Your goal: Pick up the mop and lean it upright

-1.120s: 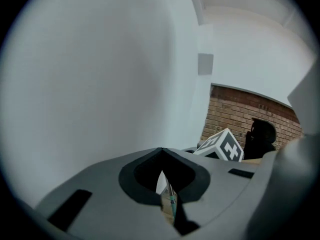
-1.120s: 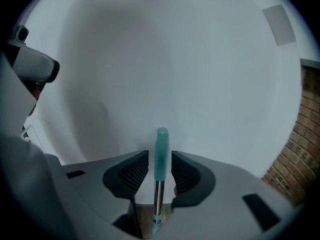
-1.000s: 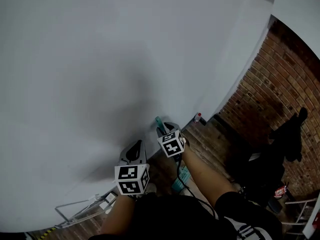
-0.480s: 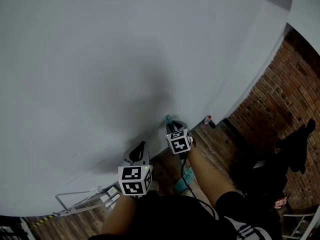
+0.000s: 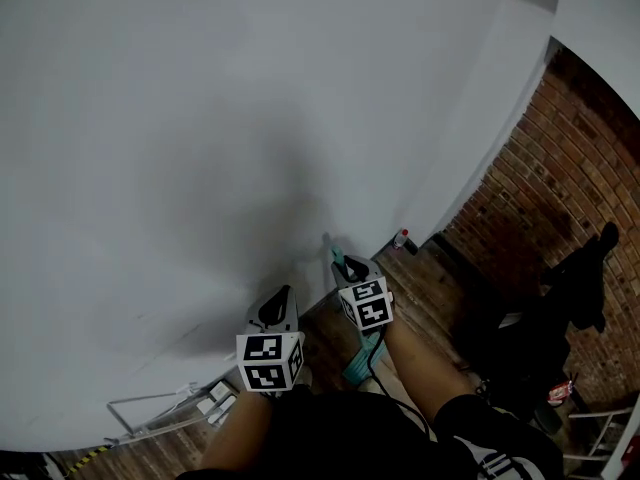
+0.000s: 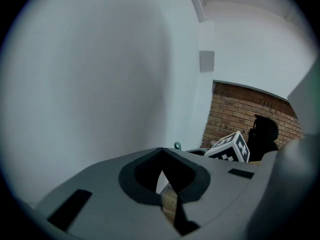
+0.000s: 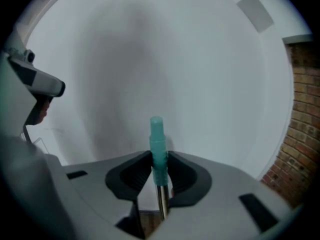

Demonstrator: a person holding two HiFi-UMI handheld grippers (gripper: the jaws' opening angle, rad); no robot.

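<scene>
**Right gripper (image 7: pixel 159 159) clamped on mop handle (image 7: pixel 161 199), top end near the wall (image 7: pixel 150 59)**

Its jaws have just been closing. The pads grip the teal grip (image 7: pixel 157 139) from both sides. The teal tip stands proud above them and the bare metal shaft runs down below.

Left gripper (image 6: pixel 161 150): jaws together, nothing in them, hanging just beside the right one, lower in the head view.

The mop stands roughly upright, close in front of the white wall. A teal part (image 5: pixel 360 360) near the floor (image 5: pixel 440 278), under the right arm, is likely its head. Can't tell whether the tip touches the wall.

My read is that the lean is the step in hand:
- Ease the tip onto the wall.
- Keep the foot set out from the wall base so the mop props.
- Loosen slowly and watch for sideways slide on the smooth paint.
- The free gripper can steady the shaft.
</scene>
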